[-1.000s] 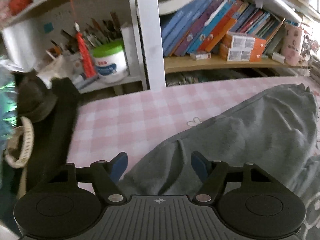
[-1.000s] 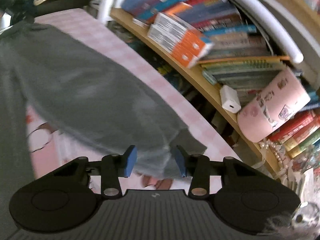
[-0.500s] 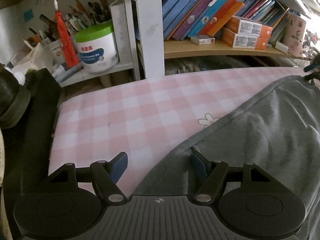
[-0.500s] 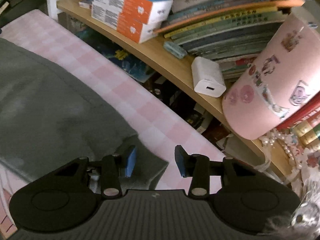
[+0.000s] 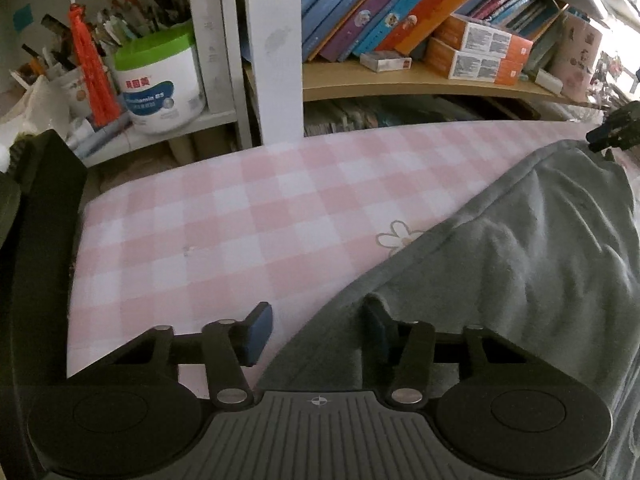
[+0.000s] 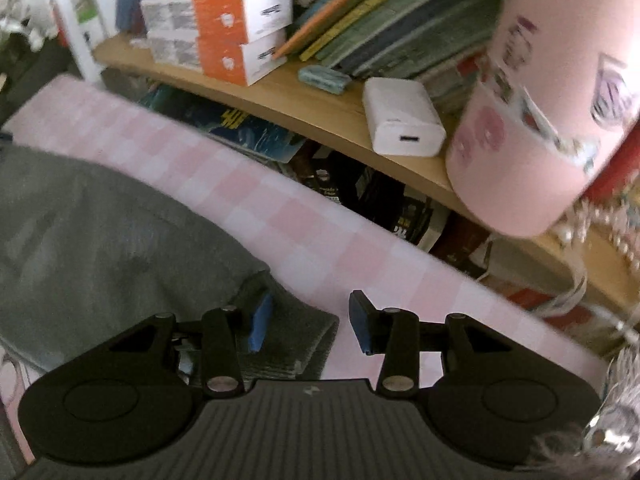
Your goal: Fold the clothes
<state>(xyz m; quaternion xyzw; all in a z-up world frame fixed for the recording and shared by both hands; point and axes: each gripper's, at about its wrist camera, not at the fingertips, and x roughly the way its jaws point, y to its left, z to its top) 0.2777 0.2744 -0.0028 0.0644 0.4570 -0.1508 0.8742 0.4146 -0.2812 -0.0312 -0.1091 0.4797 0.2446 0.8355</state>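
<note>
Where the pink checked cloth (image 5: 248,216) covers the table, the grey garment (image 5: 520,264) lies diagonally, long axis from near corner to far right, its fleecy surface creased. The left gripper (image 5: 318,330) and right gripper (image 6: 308,328) are both spread, each straddling a hem corner.

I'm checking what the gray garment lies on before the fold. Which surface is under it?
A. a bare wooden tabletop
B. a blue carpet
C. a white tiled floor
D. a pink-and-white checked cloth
D: in both wrist views the gray garment lies on a pink-and-white checked cloth that runs along the front of the bookshelf.
</note>
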